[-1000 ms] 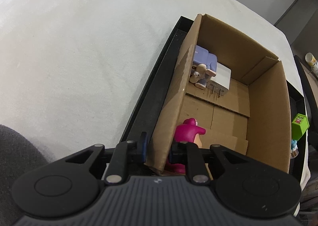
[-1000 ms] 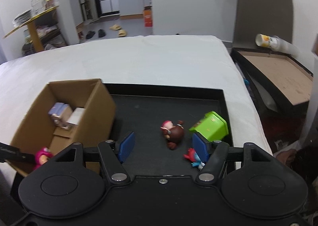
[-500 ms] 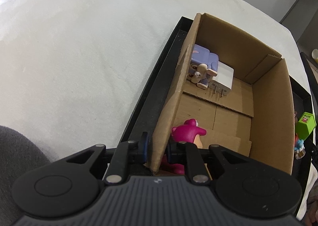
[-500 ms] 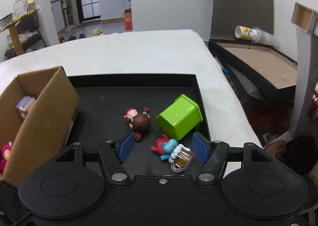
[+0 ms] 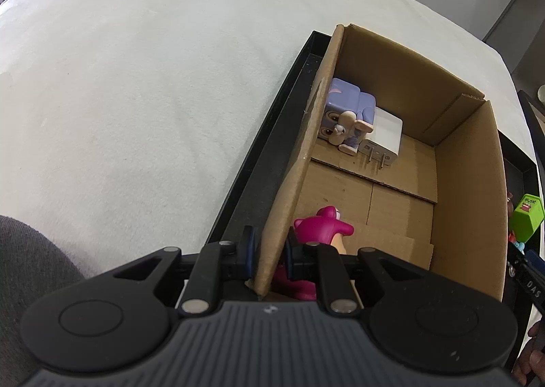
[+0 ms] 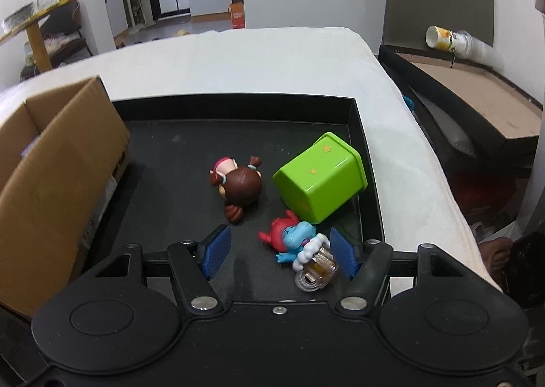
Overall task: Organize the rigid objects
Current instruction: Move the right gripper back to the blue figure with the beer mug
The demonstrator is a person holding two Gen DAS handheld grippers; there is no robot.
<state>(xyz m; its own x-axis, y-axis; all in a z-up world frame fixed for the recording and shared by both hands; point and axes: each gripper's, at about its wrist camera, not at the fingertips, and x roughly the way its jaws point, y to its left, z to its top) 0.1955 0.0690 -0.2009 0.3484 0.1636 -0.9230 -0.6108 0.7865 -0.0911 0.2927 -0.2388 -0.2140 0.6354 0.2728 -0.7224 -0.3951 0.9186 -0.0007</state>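
Note:
My left gripper [image 5: 269,250] is shut on the near left wall of the cardboard box [image 5: 299,155], one finger outside and one inside. Inside the box lie a pink figure [image 5: 320,233], a purple figure [image 5: 347,107] and a white charger [image 5: 385,135]. My right gripper [image 6: 279,250] is open, low over the black tray [image 6: 238,104]. The blue and red figure [image 6: 293,237] lies between its fingers, nearer the right one. A brown-haired doll [image 6: 238,182] and a green cup [image 6: 320,175] on its side lie just beyond. The box [image 6: 58,162] stands at the tray's left.
The tray sits on a white padded surface [image 5: 136,80]. To the right in the right wrist view is another black tray with a cardboard sheet [image 6: 477,94] and a tipped paper cup [image 6: 446,39]. The green cup [image 5: 526,216] shows past the box's right wall.
My right gripper has swung right and forward, from facing the box to straddling the blue and red figure. My left gripper keeps its hold on the box wall.

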